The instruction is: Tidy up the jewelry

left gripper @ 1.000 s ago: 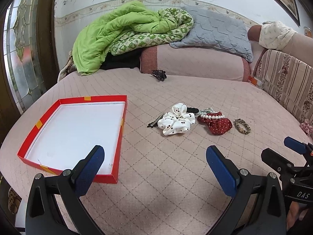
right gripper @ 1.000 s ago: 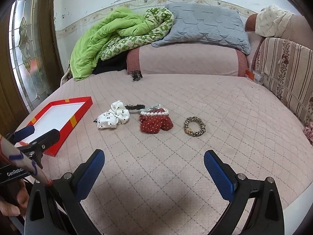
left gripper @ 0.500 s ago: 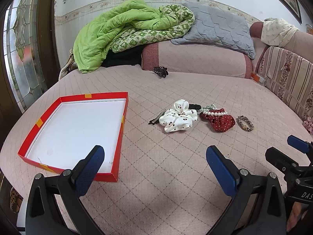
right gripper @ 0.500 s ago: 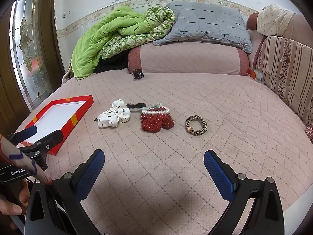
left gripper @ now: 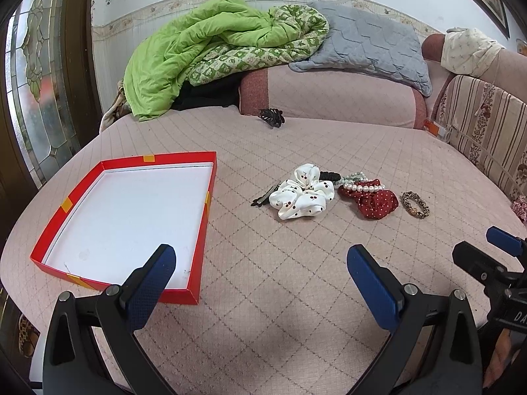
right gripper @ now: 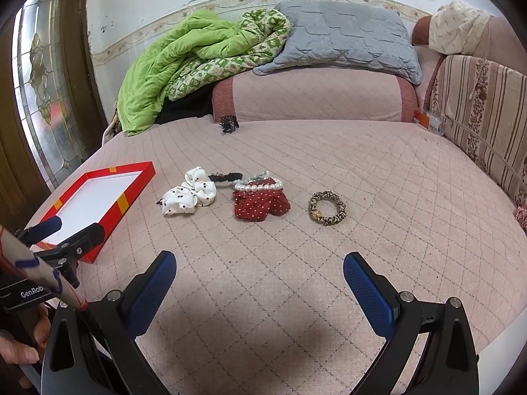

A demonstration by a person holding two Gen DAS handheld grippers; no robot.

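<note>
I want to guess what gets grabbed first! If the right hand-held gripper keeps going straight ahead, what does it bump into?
Probably the red dotted scrunchie, which lies nearly dead ahead of the right hand-held gripper; depth is unclear.

The thin dark hair clip (left gripper: 265, 196) is mostly tucked behind the white cherry-print satin scrunchie (left gripper: 303, 196); the pale green beaded strand (left gripper: 354, 175) is too small to make out.

White cherry-print scrunchie (left gripper: 302, 191), pearl bracelet (left gripper: 362, 187) atop red dotted scrunchie (left gripper: 374, 201), and leopard scrunchie (left gripper: 415, 204) lie beside the empty red tray (left gripper: 201, 217).
</note>
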